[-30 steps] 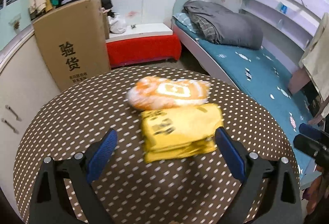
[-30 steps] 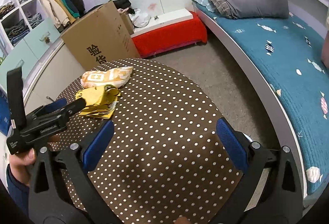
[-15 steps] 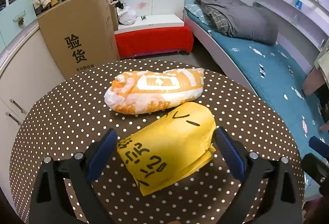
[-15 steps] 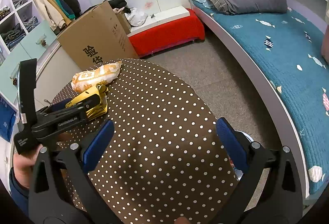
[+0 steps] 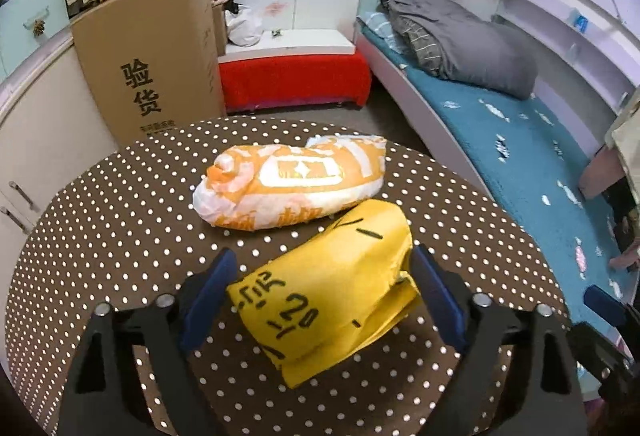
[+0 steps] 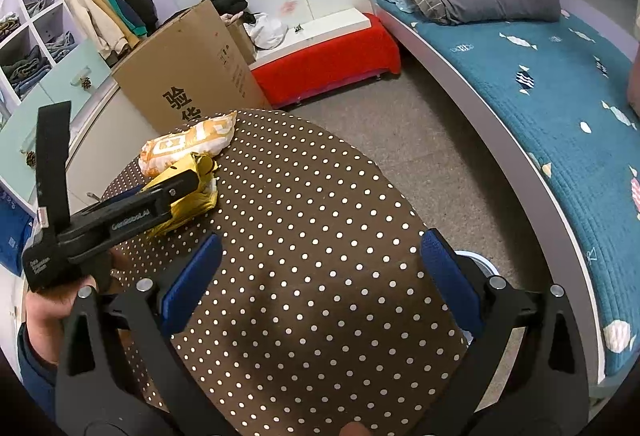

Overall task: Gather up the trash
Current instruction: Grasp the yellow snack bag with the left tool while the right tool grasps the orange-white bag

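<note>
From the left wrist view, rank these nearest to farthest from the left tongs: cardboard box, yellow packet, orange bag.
1. yellow packet: between the left tongs.
2. orange bag: just behind it, mid-table.
3. cardboard box: beyond the table's far edge, at the left.

Black characters 验货 mark the cardboard box (image 5: pixel 152 63) at ten o'clock; "GenRobot.AI" runs along the left gripper (image 6: pixel 132 213) arm.

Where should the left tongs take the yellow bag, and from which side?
Across the middle, at its long sides, from above and the near end. The yellow bag lies puffed and lengthwise between the left tongs, whose jaws have just been closing around it. Its near end is flat, loose flaps, and the orange bag crowds the far end.
</note>
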Demonstrator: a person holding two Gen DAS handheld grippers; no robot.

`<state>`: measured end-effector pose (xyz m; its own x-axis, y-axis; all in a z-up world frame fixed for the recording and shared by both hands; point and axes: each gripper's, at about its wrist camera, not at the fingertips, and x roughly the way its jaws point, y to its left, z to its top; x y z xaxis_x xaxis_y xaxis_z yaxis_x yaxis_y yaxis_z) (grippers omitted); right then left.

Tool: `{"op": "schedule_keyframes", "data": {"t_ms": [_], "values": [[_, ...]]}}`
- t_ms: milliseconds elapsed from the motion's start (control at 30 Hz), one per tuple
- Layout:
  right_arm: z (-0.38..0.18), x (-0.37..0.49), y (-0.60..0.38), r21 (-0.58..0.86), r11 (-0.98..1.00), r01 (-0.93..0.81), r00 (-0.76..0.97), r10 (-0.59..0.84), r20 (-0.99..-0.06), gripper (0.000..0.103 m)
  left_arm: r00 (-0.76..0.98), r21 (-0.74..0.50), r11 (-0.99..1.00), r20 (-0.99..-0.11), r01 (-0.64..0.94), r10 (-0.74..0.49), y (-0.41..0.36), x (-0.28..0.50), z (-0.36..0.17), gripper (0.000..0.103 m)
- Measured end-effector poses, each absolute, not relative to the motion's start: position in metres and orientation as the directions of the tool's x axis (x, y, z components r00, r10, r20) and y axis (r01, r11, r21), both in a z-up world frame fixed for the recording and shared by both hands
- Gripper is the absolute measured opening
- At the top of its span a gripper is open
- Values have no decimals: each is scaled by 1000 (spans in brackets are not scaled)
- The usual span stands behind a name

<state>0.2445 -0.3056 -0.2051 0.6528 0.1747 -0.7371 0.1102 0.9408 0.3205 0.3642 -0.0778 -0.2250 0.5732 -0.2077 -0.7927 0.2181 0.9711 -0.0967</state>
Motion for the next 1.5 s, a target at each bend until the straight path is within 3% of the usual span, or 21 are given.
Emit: {"op": "schedule_keyframes", "data": {"t_ms": [67, 233, 367, 400, 433, 567, 600, 633, 700, 833, 1167, 1500], "values": [[-205, 245, -304, 322, 940, 109, 651, 177, -738, 97, 572, -109, 968, -789, 226, -222, -72, 359, -225, 62], [-204, 247, -295, 321, 942, 96, 649, 185, -738, 97, 572, -153, 957, -774, 248, -272, -50, 343, -224, 55], [-204, 252, -285, 323, 943, 79, 646, 198, -737, 97, 584, -147, 952, -761, 267, -282, -35, 330, -222, 57], [-204, 252, -283, 323, 943, 75, 646, 201, -737, 97, 588, -133, 951, -760, 279, -278, -33, 329, -221, 62], [-203, 253, -280, 322, 944, 70, 645, 204, -737, 97, 595, -111, 953, -759, 283, -265, -33, 328, -221, 75], [-201, 255, -273, 321, 945, 62, 644, 207, -736, 97, 591, -65, 940, -763, 334, -263, -34, 340, -225, 78], [-201, 255, -272, 319, 946, 60, 645, 207, -735, 97, 579, -72, 934, -767, 351, -277, -34, 344, -227, 73], [-200, 256, -271, 316, 947, 59, 646, 205, -735, 97, 561, -87, 923, -771, 376, -301, -35, 346, -229, 56], [-197, 260, -267, 312, 949, 54, 648, 204, -733, 97, 545, -110, 902, -764, 418, -346, -36, 345, -228, 44], [-192, 280, -250, 300, 954, 20, 650, 215, -729, 97, 550, -103, 898, -759, 429, -349, -33, 329, -229, 32], [-201, 349, -179, 190, 963, -190, 617, 268, -740, 97, 620, -123, 960, -741, 251, -257, 30, 301, -222, 29], [-225, 402, -110, -117, 899, -422, 604, 182, -776, 95, 651, -131, 990, -747, 51, -133, 98, 322, -225, 29]]}}
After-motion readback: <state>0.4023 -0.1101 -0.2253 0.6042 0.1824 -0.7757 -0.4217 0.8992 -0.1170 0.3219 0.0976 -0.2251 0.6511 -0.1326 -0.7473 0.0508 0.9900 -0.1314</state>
